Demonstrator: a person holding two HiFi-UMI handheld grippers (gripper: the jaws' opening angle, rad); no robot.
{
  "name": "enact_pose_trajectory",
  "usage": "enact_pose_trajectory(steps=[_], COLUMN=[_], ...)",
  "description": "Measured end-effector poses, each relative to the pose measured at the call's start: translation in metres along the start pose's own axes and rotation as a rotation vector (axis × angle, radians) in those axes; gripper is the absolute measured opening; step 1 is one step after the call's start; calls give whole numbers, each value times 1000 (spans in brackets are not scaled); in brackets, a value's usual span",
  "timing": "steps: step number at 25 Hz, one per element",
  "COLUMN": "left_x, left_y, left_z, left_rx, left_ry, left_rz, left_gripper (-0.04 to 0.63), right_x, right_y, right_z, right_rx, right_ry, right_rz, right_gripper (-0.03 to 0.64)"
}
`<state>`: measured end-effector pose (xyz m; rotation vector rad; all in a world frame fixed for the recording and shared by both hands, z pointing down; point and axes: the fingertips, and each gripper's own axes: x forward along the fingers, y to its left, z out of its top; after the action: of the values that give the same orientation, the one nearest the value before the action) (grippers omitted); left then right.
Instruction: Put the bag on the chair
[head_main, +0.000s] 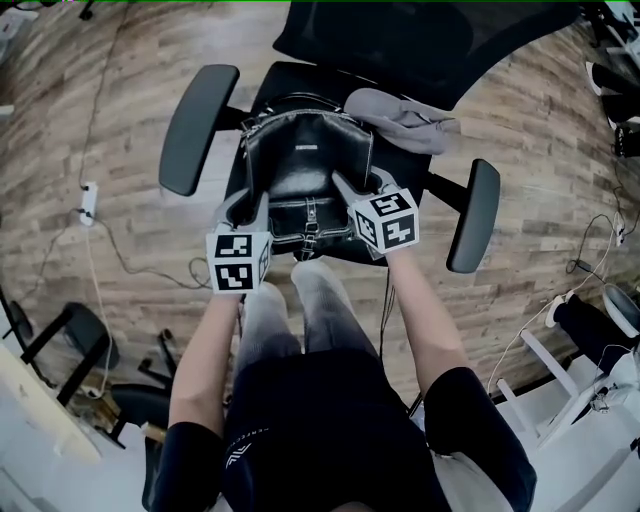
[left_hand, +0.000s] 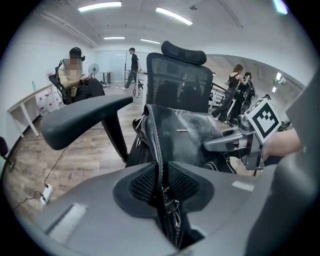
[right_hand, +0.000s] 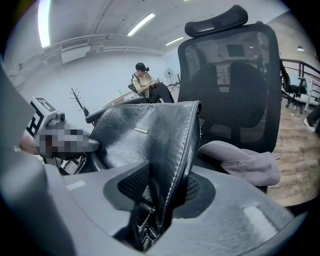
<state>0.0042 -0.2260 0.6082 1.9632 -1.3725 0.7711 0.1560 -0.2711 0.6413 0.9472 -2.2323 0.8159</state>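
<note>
The head view is showing the whole layout from above: the black leather bag is sitting upright on the seat of the black office chair in the upper middle of the frame, with a grey cloth lying just beside it to the upper right, and the wooden floor is spreading out around them. The left gripper and right gripper are reaching in from below, one at each lower side of the bag. Only the gripper views are revealing the room behind. The left gripper view is catching a seated person at the upper left, a walking person near the top centre and two standing people at the right. The right gripper view is showing a coat stand at the left. They are also giving the close look at the jaws. The left gripper's jaws are standing a little apart with the bag's stitched side edge running between them, and the pads are not pressing on it. The right gripper's jaws are likewise standing partly apart around the bag's opposite folded edge, not clamping it.
</note>
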Motion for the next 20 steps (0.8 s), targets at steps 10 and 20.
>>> enact_pose_trajectory(steps=[10, 20], left_x=[5, 3], left_y=[1, 1], left_z=[2, 9], left_rx=[16, 37], left_ry=[8, -12], left_rz=[28, 6], left_gripper=[98, 127], right_x=[0, -23], right_y=[-10, -22], right_z=[-8, -18], right_rx=[54, 105], right_ry=[52, 38], right_rz=[-40, -158], right_gripper=[224, 238])
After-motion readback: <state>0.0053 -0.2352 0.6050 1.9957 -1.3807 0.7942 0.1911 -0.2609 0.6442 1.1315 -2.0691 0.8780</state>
